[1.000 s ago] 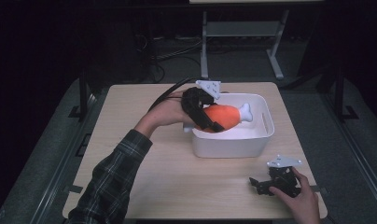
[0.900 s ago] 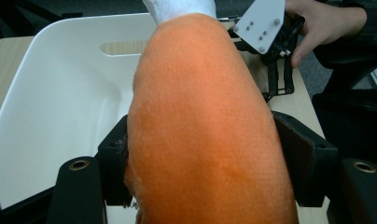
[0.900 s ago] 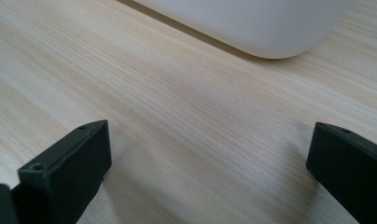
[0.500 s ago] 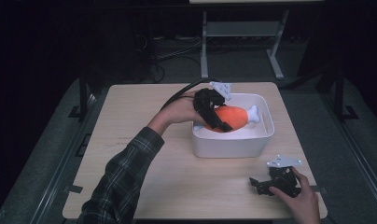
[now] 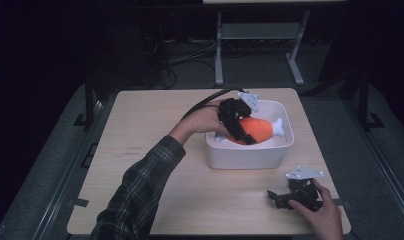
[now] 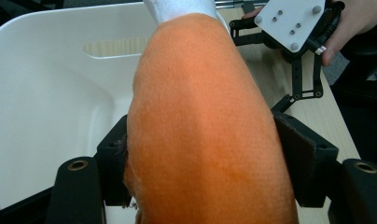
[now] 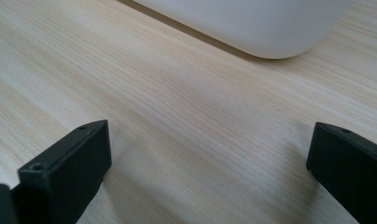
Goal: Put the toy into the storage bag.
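Observation:
An orange plush drumstick (image 5: 260, 129) with a white bone end (image 5: 279, 126) lies low inside the white bin (image 5: 250, 162), tilted with the bone end pointing right. My left gripper (image 5: 242, 136) is shut on its thick orange body (image 6: 205, 121), one pad pressed against each side, over the bin's white floor (image 6: 46, 84). My right gripper (image 5: 276, 197) rests on the table near the front right corner. Its jaws stand wide open (image 7: 207, 163), with bare wood between them.
The light wooden table (image 5: 155, 150) has free room left of and in front of the bin. The bin's rounded corner (image 7: 252, 23) is a short way ahead of my right gripper. Dark floor and a metal stand (image 5: 220, 55) lie beyond the far edge.
My left gripper has carried the drumstick to the right and down into the bin. The right gripper has not moved.

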The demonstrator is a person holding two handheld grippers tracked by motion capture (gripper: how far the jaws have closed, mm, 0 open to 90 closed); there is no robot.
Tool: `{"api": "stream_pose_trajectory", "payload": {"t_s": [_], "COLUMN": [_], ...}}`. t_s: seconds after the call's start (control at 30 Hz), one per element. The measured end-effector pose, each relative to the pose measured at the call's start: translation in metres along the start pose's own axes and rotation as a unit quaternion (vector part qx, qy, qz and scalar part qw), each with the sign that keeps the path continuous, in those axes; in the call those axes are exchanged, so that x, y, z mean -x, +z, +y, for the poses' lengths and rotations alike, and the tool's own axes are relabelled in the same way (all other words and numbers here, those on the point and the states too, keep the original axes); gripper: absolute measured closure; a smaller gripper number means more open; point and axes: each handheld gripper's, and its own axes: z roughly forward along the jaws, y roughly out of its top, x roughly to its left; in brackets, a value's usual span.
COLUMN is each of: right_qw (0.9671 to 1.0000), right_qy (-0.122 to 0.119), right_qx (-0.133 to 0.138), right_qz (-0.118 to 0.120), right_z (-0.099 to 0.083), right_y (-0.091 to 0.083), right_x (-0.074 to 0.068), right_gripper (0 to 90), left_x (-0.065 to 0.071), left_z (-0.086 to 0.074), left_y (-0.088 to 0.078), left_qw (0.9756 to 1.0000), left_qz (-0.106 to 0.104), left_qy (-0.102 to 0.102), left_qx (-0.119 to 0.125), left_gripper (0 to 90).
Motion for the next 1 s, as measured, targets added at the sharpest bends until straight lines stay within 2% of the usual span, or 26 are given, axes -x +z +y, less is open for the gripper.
{"api": "stream_pose_trajectory", "payload": {"t_s": [0.13,0.37,0.47,0.7,1.0], "right_qw": [1.0,1.0,1.0,1.0,1.0], "right_qy": [0.0,0.0,0.0,0.0,0.0], "right_qx": [0.0,0.0,0.0,0.0,0.0], "right_qz": [0.002,0.002,0.002,0.002,0.002], "right_z": [0.0,0.0,0.0,0.0,0.0], "right_y": [0.0,0.0,0.0,0.0,0.0], "right_x": [0.0,0.0,0.0,0.0,0.0], "right_gripper": [0.0,0.0,0.0,0.0,0.0], "left_x": [-0.002,-0.001,-0.001,-0.001,0.004], "left_z": [-0.001,-0.001,-0.001,-0.002,-0.011], "left_y": [0.004,0.008,0.006,0.002,-0.013], "left_qw": [0.9999,0.9999,0.9999,1.0,0.9993], "left_qz": [-0.001,-0.002,-0.001,0.001,0.013], "left_qy": [-0.001,-0.004,-0.007,-0.007,-0.028], "left_qx": [-0.014,-0.016,-0.008,-0.004,0.022], "left_gripper": [30.0,28.9,29.0,29.0,28.8]}}
